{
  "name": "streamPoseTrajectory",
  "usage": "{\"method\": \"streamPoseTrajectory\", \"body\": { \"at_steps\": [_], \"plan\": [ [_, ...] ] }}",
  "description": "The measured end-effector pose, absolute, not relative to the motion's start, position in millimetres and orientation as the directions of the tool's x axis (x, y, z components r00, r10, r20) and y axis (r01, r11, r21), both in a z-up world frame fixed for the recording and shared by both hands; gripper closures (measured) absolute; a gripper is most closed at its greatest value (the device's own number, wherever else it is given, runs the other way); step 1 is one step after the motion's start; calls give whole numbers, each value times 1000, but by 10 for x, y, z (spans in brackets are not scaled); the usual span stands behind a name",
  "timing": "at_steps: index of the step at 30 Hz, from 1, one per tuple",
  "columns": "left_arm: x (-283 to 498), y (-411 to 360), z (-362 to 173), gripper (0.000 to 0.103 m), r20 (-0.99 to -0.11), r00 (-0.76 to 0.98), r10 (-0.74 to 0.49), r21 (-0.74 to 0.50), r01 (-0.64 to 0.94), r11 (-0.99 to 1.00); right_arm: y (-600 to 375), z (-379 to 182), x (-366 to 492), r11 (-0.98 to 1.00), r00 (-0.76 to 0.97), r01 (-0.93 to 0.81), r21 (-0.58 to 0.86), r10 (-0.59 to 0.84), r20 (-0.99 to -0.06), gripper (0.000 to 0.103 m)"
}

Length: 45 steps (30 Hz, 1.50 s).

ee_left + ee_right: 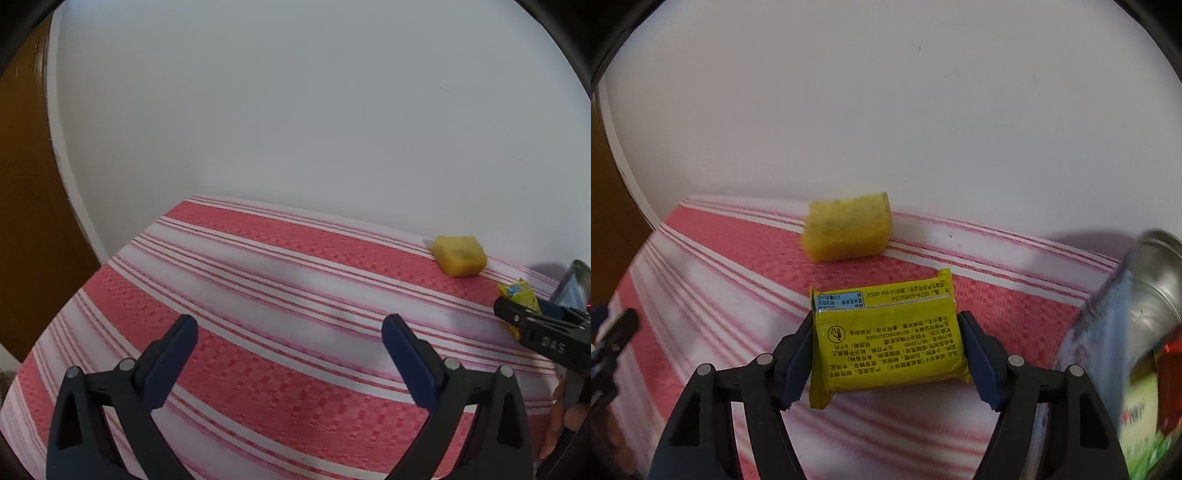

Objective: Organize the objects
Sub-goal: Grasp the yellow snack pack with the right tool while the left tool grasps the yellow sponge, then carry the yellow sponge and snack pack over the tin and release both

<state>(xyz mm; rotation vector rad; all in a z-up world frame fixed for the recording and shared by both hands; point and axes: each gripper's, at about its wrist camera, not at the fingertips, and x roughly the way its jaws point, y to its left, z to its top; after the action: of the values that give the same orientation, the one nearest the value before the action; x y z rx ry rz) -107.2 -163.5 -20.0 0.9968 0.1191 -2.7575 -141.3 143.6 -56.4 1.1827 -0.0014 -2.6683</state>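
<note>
A surface (258, 295) draped in a woven cloth of red and white stripes stands against a plain white wall (295, 110), with brown wood (22, 221) at the left. Only the right wrist view shows the right hand-held gripper (888, 354) pinching a glossy yellow printed packet (886, 343) just above the cloth, a porous yellow sponge block (847, 229) beyond it near the wall and a shiny metal tin (1137, 314) at the right. The left wrist view shows the left hand-held gripper (290, 362) spread wide over bare cloth, with nothing between its fingers.
</note>
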Motion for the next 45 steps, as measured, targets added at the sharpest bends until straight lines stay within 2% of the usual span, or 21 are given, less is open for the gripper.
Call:
{"method": "streamPoseTrajectory", "body": {
  "at_steps": [4, 10, 18, 21, 24, 27, 28, 30, 35, 40, 45],
  "plan": [
    [-1093, -1466, -196, 2, -634, -769, -81, -43, 140, -989, 1590, -332, -1066, -961, -704, 223, 164, -276, -654, 29],
    [-1308, -940, -53, 2, -605, -796, -30, -2, 40, -999, 1829, 43, -801, -939, -778, 250, 235, -339, -529, 28],
    [-2080, -256, -106, 2, -670, -742, 19, -46, 16, -999, 2380, 305, -534, -998, -911, 35, 56, -55, -409, 28],
    [-2356, 24, -197, 2, -692, -722, 14, -24, 3, -1000, 2551, 295, -515, -998, -917, -15, 59, -10, -398, 28],
    [-2636, 190, -359, 12, -740, -672, -25, 5, 31, -999, 2645, 284, -549, -997, -918, -40, 70, 9, -398, 28],
    [-2778, 222, -504, 14, -770, -631, -92, 65, 67, -996, 2651, 249, -579, -996, -917, -46, 70, 14, -399, 28],
    [-2799, 173, -512, 24, -779, -625, -55, 20, 62, -998, 2640, 236, -590, -997, -915, -44, 70, 13, -403, 28],
    [-2814, 111, -513, 33, -780, -625, -26, -21, 68, -997, 2611, 235, -590, -997, -916, -41, 65, 12, -401, 28],
    [-2724, 89, -433, 38, -748, -663, 29, -72, 38, -997, 2534, 220, -565, -997, -919, -36, 73, 4, -394, 28],
    [-2277, 125, -216, 38, -626, -779, -34, -3, 46, -999, 2518, 241, -455, -995, -942, -59, 74, 31, -336, 28],
    [-1834, 163, -154, 38, -584, -810, -47, 10, 51, -999, 2520, 218, -284, -993, -946, -86, 74, 58, -318, 28]
  ]
}}
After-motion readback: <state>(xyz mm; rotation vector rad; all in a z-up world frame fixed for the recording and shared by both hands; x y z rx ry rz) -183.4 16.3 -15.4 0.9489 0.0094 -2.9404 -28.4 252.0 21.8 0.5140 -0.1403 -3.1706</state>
